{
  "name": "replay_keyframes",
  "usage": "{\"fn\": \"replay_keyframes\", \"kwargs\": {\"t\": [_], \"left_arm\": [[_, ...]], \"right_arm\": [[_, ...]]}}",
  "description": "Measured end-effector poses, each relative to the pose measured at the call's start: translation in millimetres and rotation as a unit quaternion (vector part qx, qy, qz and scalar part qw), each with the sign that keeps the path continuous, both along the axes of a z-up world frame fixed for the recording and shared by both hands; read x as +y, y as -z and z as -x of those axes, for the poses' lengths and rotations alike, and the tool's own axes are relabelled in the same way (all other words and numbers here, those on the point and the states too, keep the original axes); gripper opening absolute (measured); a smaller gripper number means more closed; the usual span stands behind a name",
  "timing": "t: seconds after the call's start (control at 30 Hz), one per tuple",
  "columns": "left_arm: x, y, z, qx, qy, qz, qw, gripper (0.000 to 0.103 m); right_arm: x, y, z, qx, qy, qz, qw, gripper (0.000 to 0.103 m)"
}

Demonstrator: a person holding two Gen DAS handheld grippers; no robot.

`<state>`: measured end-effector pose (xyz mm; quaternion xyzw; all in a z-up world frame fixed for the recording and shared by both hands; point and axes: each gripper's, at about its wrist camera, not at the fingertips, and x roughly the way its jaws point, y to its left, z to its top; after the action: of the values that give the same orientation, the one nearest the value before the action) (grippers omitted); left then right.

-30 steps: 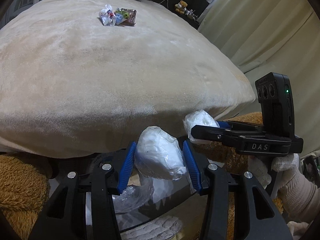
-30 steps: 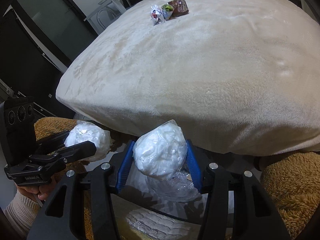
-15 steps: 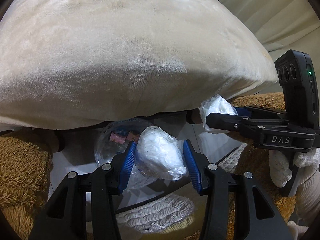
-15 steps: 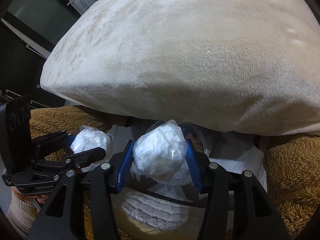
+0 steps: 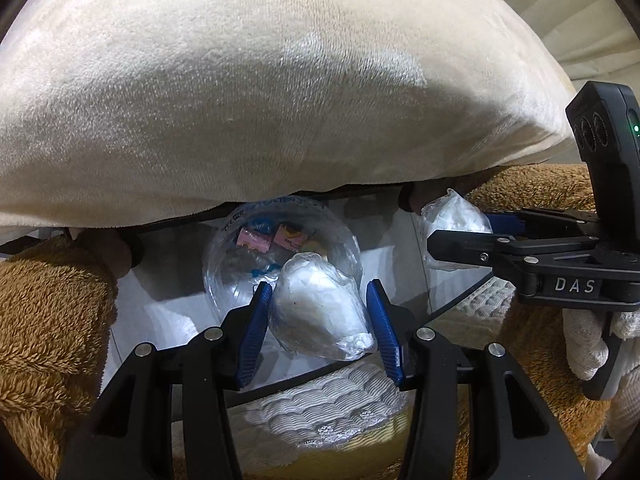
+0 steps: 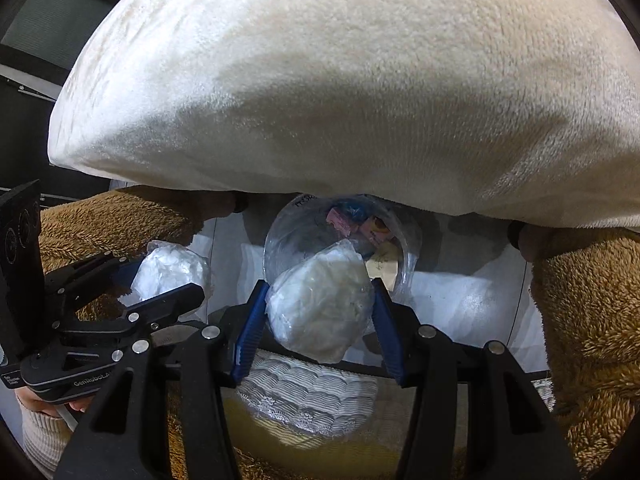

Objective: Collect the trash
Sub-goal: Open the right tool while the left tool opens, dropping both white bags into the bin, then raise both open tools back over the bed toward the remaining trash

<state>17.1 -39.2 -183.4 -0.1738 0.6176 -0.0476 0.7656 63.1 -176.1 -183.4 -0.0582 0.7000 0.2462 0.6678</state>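
My left gripper is shut on a white paper wad wrapped in clear film. It hangs just above a round bin lined with a clear bag, where pink wrappers lie. To its right, my right gripper grips a second white wad. In the right wrist view that right gripper is shut on its wad over the same bin. The left gripper holds its wad at the left.
A cream plush bed cover bulges over the bin's far side. Brown fleecy fabric flanks the bin on both sides. A white lace-patterned cloth lies below the grippers. A white-gloved hand holds the right gripper.
Both grippers have sunk and tipped downward, each still holding its wad. The wrappers on top of the bed have left view, and the lined bin has come into sight under the wads.
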Motion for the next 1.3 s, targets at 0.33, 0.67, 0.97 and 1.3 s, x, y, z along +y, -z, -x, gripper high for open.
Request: {"fn": "replay_keyframes", "kwargs": {"t": [0.33,0.67,0.97,1.3], "left_arm": [[4.5,0.3,-2.2,0.013,0.004,-0.002,0.9999,0.048],[5.0,-2.6,-4.4,0.016,0.000,-0.009,0.9998,0.065],[8.7,-9.4,-2.1,-0.006,-0.010,-0.003,0.9999,0.065],[15.5,-31.6,5.2,-0.066,-0.019,0.007,0.9976,0.064]], "right_arm": [[1.3,2.0,1.5,0.004,-0.003,0.013,1.000,0.052],[-2.5,2.6,-1.5,0.005,0.007,0.008,1.000,0.059],[-1.3,-4.3,2.1,-0.012,-0.001,-0.001,1.000,0.059],[-1.9,-38.3,10.2,-0.087,-0.023,-0.045,0.995,0.059]]}}
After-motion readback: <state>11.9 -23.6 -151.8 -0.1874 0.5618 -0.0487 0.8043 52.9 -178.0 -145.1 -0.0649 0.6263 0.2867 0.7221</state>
